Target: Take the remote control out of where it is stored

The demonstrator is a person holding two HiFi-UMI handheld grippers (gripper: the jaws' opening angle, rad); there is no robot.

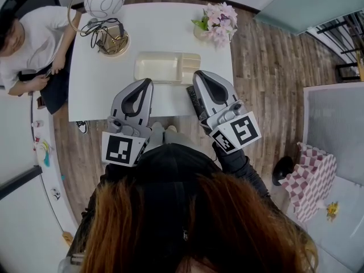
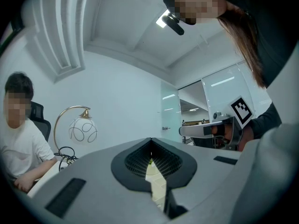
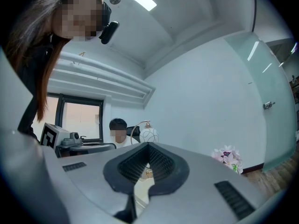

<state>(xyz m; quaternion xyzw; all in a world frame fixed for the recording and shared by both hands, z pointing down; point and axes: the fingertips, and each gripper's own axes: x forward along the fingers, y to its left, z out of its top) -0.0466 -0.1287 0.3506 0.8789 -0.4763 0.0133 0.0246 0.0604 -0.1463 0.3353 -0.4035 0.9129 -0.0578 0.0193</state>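
Head view: remote control (image 1: 193,102) lies dark at the near edge of the white table (image 1: 142,33), outside the cream tray (image 1: 159,67) and partly under the right gripper (image 1: 201,75). Tray compartments show bare floor. Right gripper jaws are together with nothing clamped; left gripper (image 1: 149,82) likewise.

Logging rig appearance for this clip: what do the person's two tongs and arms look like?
The left tongs and right tongs are light grey, rounded shells with black ribbed pads lining a teardrop-shaped opening. Each carries a white cube with black square markers, one on the left and one on the right. The person wears black sleeves.
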